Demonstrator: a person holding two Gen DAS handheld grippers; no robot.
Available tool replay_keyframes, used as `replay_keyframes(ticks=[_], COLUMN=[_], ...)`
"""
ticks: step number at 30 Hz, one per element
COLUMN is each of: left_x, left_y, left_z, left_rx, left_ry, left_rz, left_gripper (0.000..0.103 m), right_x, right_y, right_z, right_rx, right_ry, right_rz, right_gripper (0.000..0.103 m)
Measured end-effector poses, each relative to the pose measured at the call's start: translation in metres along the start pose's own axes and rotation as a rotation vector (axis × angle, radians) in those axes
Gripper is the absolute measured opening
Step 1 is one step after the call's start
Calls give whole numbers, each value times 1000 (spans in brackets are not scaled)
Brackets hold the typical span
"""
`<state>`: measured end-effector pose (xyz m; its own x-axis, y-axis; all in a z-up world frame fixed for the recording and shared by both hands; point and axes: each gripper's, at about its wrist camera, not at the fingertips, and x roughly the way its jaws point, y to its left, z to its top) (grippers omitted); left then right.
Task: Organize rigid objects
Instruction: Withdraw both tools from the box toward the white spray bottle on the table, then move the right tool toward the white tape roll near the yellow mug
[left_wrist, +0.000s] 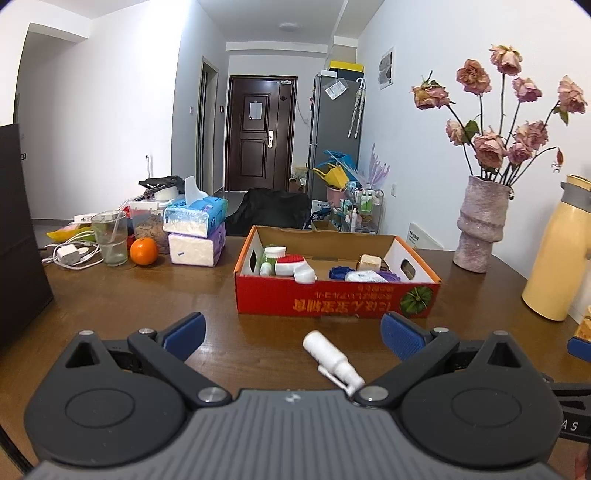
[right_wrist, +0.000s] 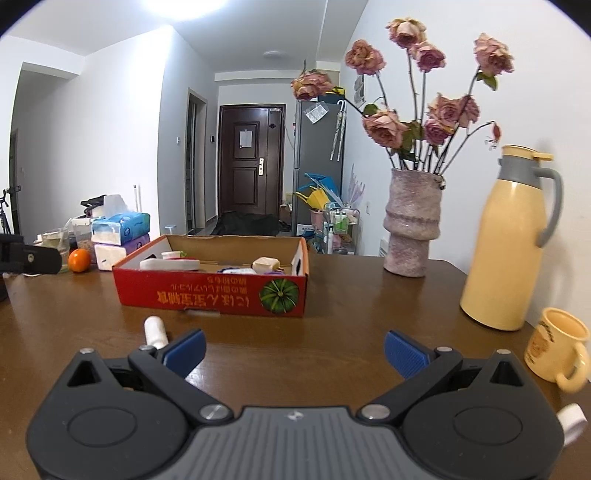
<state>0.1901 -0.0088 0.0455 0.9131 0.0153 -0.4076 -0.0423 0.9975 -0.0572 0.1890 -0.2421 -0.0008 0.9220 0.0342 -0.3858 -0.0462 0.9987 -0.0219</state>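
The white spray bottle (left_wrist: 331, 357) lay on its side on the wooden table (left_wrist: 147, 295), between the left gripper (left_wrist: 293, 334)'s spread, empty jaws and nearer its right finger, just short of the red cardboard box (left_wrist: 332, 299); the right gripper (right_wrist: 294, 349) hovered released too, the bottle beside its left finger

White spray bottle (right_wrist: 154, 331) half hidden behind left tool finger

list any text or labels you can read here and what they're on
"A S": right edge of the left wrist view, on the right gripper's black body.
red box: yellow characters, upside down, unreadable.
tissue packs: print too small.
yellow mug: print blurred.
door notice: too small.
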Motion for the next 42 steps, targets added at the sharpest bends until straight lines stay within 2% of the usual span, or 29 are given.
replay_keyframes(ticks=[11,21,29,42], left_x=[-49,-84,-95,-93], left_y=[2,-1,-10,-25], left_z=[-38,-64,-78,-81], left_rx=[-16,-6,7,14], left_ry=[27,29,39,50], left_rz=[-9,-28,-52,-62], left_gripper=[103,103,103,103], right_x=[-65,-104,-121,-129], right_y=[-18,-33,-44,-73], right_z=[-33,-61,-76,-87], right_rx=[-3,-2,-1,26], right_ry=[9,39,71,92], right_rz=[-41,-99,-180,-242], right_gripper=[103,103,103,103])
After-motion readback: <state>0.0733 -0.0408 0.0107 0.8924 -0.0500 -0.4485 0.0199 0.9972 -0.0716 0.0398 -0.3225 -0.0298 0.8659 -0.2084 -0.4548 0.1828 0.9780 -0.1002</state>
